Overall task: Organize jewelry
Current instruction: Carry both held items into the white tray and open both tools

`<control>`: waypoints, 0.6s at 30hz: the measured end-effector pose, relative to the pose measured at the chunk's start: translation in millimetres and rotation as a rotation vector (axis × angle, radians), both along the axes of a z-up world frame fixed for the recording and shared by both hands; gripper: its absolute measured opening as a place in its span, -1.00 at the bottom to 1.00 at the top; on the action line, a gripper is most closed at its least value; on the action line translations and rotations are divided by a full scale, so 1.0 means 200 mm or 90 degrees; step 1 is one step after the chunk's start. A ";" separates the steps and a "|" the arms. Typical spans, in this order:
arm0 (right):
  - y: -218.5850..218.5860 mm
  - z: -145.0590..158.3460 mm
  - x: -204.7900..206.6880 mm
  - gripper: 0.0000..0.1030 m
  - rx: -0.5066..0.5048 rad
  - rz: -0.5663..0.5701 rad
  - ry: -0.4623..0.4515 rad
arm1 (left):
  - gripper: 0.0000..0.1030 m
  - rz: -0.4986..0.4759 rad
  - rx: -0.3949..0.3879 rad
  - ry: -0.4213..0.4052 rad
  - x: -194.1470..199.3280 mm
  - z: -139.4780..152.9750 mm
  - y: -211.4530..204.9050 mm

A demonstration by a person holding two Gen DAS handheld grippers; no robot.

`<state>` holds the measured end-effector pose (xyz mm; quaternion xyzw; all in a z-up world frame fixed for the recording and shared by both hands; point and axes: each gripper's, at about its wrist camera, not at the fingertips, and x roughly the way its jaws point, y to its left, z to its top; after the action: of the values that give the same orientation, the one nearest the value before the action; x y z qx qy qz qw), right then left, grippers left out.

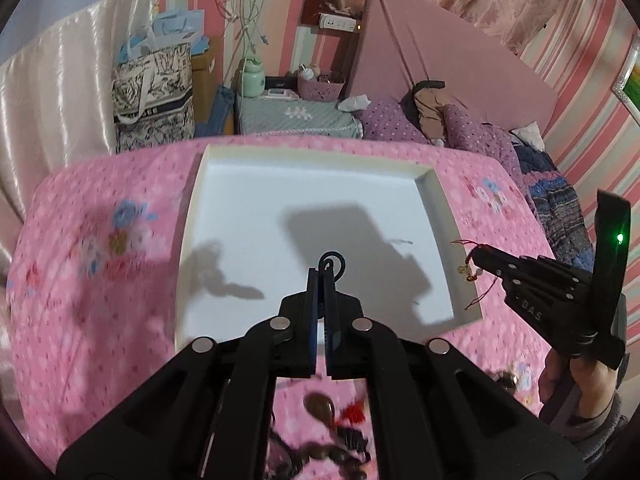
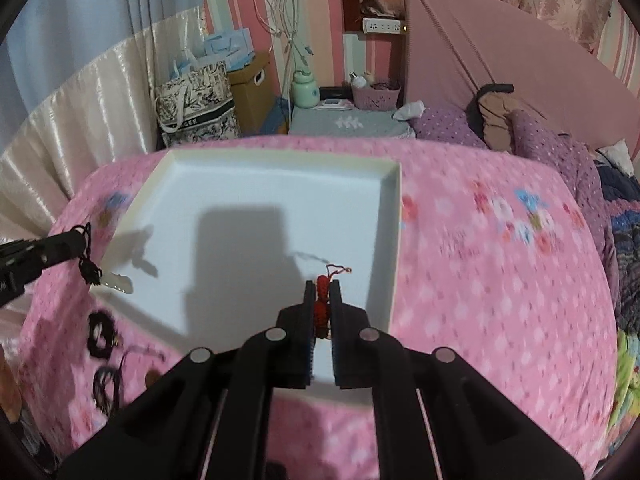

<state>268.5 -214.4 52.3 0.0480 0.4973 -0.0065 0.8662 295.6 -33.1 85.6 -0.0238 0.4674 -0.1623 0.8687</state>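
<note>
The left gripper [image 1: 325,270] is clamped on a black cord [image 1: 333,261] whose pale pendant [image 2: 117,282] hangs at the white tray's [image 1: 432,184] left edge. The right gripper [image 2: 323,286] pinches a red knotted cord [image 2: 322,302] with small beads [image 1: 466,274], held above the tray's near right part. More jewelry [image 1: 340,436], 2 dark cord loops [image 2: 102,334] among it, lies on the pink bedspread [image 2: 480,280] near the tray's front-left side.

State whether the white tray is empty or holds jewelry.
Empty: the tray floor shows only shadows; both grippers' pieces hang above it.
</note>
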 end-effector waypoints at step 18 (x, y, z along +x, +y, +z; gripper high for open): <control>-0.09 -0.31 0.63 -0.88 -0.038 -0.054 0.049 | -1.00 0.060 0.059 0.020 0.66 -0.31 -0.07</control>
<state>394.1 -231.8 -9.1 0.0426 0.5270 -0.0599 0.8466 427.0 -47.9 24.0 -0.0083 0.4865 -0.0993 0.8680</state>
